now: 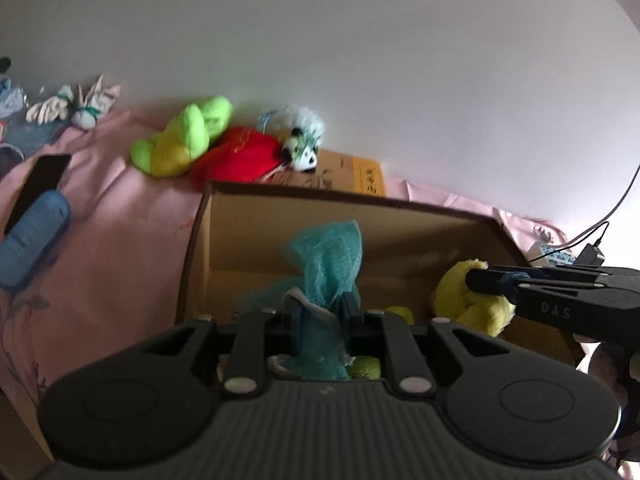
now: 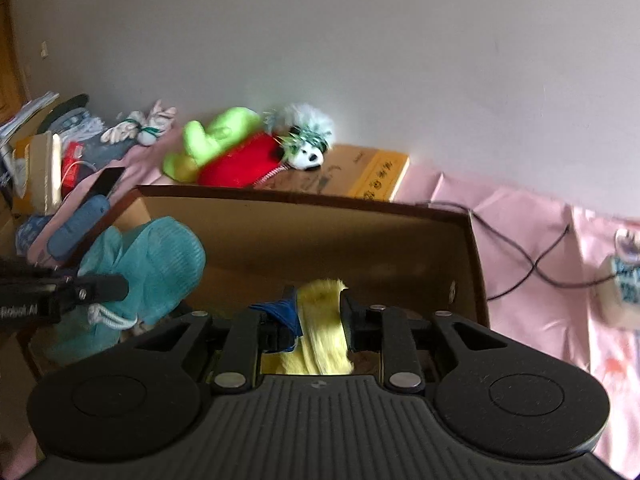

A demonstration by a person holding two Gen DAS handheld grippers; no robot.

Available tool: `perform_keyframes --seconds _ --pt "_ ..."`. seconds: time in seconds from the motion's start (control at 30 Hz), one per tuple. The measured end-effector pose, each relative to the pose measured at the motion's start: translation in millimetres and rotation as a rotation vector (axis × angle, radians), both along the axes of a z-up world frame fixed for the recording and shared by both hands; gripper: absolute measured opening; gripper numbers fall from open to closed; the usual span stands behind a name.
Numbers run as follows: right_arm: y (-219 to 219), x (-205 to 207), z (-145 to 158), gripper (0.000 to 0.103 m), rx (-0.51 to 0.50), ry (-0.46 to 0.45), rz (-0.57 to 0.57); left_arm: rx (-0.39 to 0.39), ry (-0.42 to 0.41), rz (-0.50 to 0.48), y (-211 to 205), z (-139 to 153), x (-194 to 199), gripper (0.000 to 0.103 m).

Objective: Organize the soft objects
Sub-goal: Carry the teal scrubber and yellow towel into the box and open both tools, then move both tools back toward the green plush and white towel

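Note:
My left gripper is shut on a teal mesh pouch and holds it over the open cardboard box. The pouch also shows in the right wrist view, with the left gripper's fingers on it. My right gripper is shut on a yellow plush toy over the same box. The plush also shows in the left wrist view. Behind the box lie a green plush, a red plush and a panda toy.
The box sits on a pink sheet by a white wall. A blue pouch and a black phone lie left of it. A flat cardboard piece lies behind. A cable and charger lie right.

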State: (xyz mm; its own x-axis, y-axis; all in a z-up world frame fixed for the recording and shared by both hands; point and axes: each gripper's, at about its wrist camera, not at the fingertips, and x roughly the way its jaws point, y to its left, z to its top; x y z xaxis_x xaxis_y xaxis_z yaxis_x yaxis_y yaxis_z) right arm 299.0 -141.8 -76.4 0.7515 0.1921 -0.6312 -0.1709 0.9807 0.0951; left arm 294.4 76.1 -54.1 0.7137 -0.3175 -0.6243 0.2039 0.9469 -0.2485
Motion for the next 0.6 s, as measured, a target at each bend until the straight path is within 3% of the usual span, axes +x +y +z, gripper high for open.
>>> perform_keyframes --seconds 0.07,0.2,0.27,0.6 --pt "-5 0 -1 0.006 0.014 -0.009 -0.042 0.008 0.013 0.013 0 -4 2 0.028" --pt "-22 -10 7 0.007 0.128 -0.028 -0.084 0.017 0.021 0.027 0 -7 2 0.034" --pt "-27 -20 13 0.007 0.178 -0.037 -0.094 0.024 0.027 0.037 1 -5 0 0.043" --pt "-30 -88 32 0.009 0.389 -0.104 -0.056 0.146 -0.089 0.090 -16 38 -57 0.053"
